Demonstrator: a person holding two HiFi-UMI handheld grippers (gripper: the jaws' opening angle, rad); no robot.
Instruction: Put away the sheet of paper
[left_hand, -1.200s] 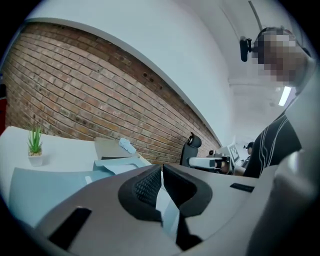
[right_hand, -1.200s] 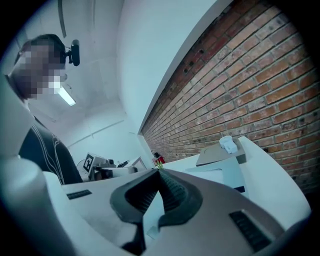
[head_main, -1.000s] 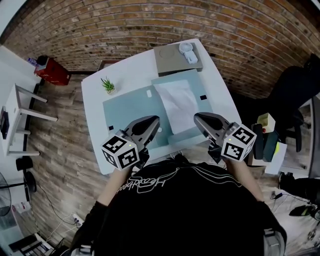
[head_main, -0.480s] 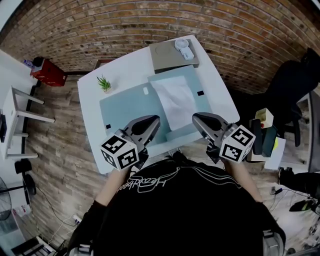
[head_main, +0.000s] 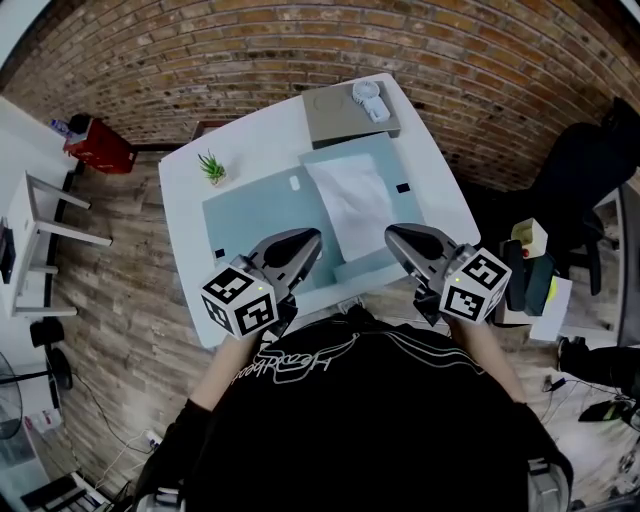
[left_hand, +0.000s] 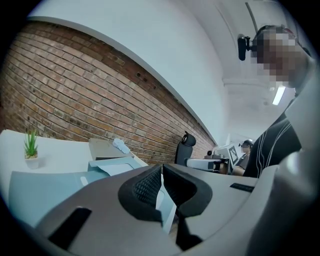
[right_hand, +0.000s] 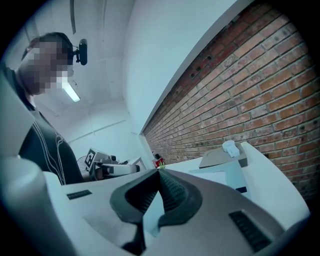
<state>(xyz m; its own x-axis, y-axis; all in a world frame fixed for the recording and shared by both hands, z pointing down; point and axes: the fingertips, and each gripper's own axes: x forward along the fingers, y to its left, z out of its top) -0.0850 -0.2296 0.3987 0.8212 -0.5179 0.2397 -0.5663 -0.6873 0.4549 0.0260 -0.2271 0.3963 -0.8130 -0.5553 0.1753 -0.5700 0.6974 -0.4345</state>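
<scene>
Hovering shut, left claw (head_main: 311, 241) and right claw (head_main: 394, 236) flank the sheet of paper (head_main: 352, 203)

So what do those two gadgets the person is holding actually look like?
Each is a grey, beak-shaped tool. The left gripper and right gripper both carry a white cube printed with black square markers, and their jaws are lined with black ribbed pads. No cables show. The person wears a black top with white line print.
</scene>
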